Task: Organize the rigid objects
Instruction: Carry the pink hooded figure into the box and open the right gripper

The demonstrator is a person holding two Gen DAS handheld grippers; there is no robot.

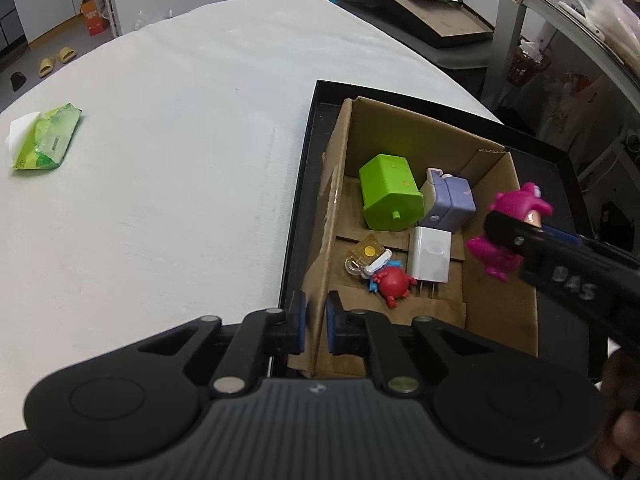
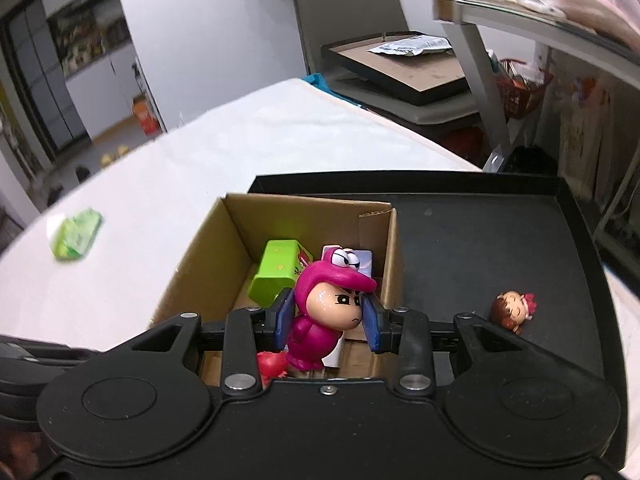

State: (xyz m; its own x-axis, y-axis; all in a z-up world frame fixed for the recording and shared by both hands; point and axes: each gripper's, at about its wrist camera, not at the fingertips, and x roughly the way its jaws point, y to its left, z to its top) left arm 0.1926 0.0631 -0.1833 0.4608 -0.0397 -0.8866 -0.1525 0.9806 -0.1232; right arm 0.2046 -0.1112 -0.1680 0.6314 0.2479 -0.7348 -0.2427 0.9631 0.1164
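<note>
An open cardboard box stands inside a black tray on the white table. In the box lie a green cube, a purple-and-white charger, a white plug adapter, a red crab toy and a small yellow padlock. My left gripper is shut on the box's near left wall. My right gripper is shut on a pink hooded figurine, held above the box's right side. A small brown-haired figurine lies on the bare tray floor.
A green tissue pack lies far left on the white table. Beyond the table's far edge are a chair with a flat black box on it and a metal shelf frame. A hand shows at the lower right.
</note>
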